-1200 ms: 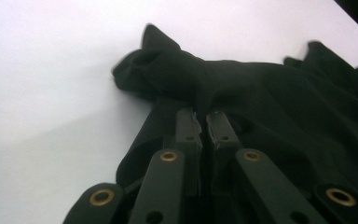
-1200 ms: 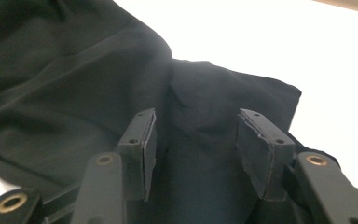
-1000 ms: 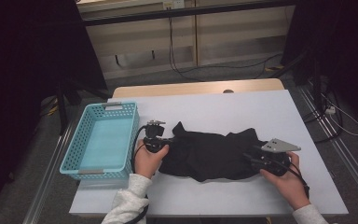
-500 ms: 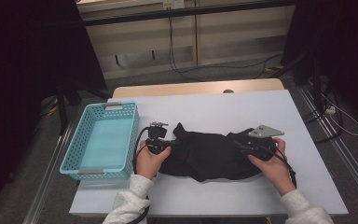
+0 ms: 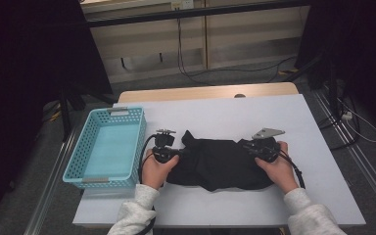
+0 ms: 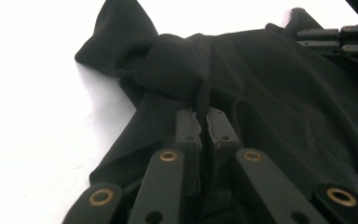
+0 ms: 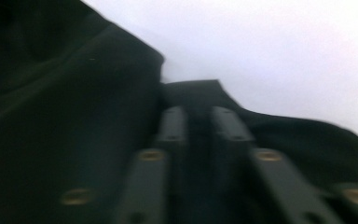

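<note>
fingers of the left gripper [image 6: 200,122] are pressed together on a raised fold of the black cloth [image 6: 279,93], a thin ridge of fabric standing pinched between the two pads in the lower middle of the left gripper view. in the high view that left gripper [image 5: 172,152] sits left of centre, at the cloth's left edge, with the person's left hand [image 5: 154,169] wrapped around it from below. further left in that frame stands a light blue basket [image 5: 78,164], apart from the cloth, on the left part of the pale worktop [image 5: 225,110].

the black cloth [image 5: 220,164] lies crumpled across the middle of the worktop, stretched between the two grippers, one corner poking up toward the upper left of the heap.

the right gripper [image 5: 254,148] is at the cloth's right edge, right of centre in the high view, its grey plate on top and the right hand [image 5: 274,166] behind it. its fingers [image 7: 172,123] have just been closing; in the blurred right gripper view they stand close together over the cloth's edge [image 7: 200,93], dark fabric filling the narrow gap between them, so they pinch the cloth. pale worktop fills the upper right of that view.
</note>
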